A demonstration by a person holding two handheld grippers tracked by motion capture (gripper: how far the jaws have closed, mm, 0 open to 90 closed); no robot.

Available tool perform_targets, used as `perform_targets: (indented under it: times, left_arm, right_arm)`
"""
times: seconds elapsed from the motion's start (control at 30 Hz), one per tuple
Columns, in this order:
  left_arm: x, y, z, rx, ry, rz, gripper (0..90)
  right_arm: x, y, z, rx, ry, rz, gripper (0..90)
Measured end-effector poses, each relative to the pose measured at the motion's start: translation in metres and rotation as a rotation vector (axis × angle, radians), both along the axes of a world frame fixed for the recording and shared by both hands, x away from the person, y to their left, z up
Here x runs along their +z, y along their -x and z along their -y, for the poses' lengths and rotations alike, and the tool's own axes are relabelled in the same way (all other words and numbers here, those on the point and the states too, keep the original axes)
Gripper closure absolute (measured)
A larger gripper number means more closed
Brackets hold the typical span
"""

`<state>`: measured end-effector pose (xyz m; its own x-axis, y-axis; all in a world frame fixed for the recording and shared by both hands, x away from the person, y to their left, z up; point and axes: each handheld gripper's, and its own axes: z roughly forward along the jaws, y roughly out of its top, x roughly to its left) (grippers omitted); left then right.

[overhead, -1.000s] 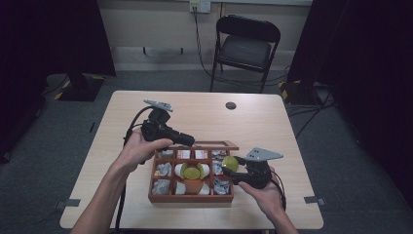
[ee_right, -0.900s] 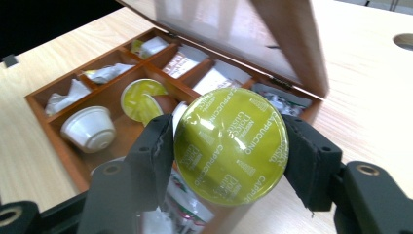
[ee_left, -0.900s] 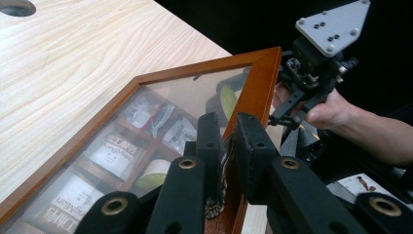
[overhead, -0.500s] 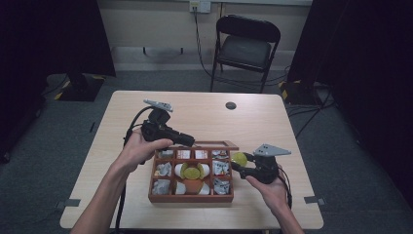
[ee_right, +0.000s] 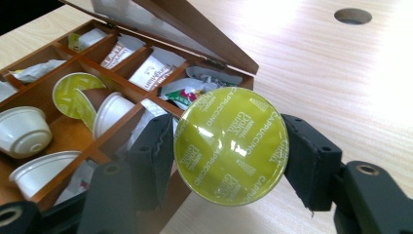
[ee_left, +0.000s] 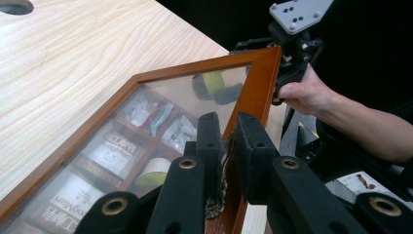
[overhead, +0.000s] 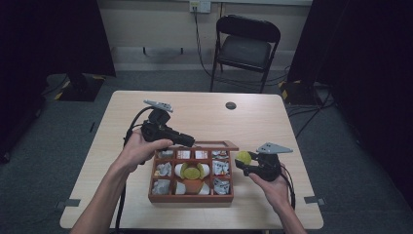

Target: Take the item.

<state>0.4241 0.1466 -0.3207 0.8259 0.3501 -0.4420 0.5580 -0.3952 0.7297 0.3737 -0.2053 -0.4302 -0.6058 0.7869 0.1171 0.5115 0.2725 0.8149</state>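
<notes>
Capsule [ee_right: 230, 145], one, clamped in right jaws; left jaws clamped on box lid [ee_left: 255, 92].

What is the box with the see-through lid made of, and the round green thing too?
The box looks like reddish-brown wood with a glossy varnish. Its lid has a clear pane, glass or plastic; reflections show on it. The green capsule held between the right gripper's fingers seems to be white plastic with a shiny printed foil top.
</notes>
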Motion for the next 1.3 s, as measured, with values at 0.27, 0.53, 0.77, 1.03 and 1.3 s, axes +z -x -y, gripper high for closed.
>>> perform_targets:
  times: [0.27, 0.53, 0.77, 1.03, 1.3]
  left_arm:
    - [0.0, 0.0, 0.0, -0.002, -0.001, 0.001, 80.9]
    - [0.0, 0.0, 0.0, -0.008, -0.003, 0.001, 81.0]
    - [0.0, 0.001, 0.0, -0.008, -0.007, 0.002, 81.0]
    - [0.0, 0.001, 0.001, -0.012, -0.01, 0.003, 81.0]
    - [0.0, 0.001, 0.001, -0.009, -0.009, 0.0, 81.0]
  right_arm:
    - [-0.018, -0.014, 0.007, -0.041, 0.034, -0.05, 40.0]
    - [-0.032, -0.023, 0.012, -0.069, 0.064, -0.087, 40.0]
    - [-0.043, -0.027, 0.009, -0.07, 0.1, -0.108, 39.9]
    - [-0.047, -0.028, 0.008, -0.078, 0.114, -0.099, 39.8]
    - [-0.05, -0.029, 0.008, -0.08, 0.099, -0.104, 33.0]
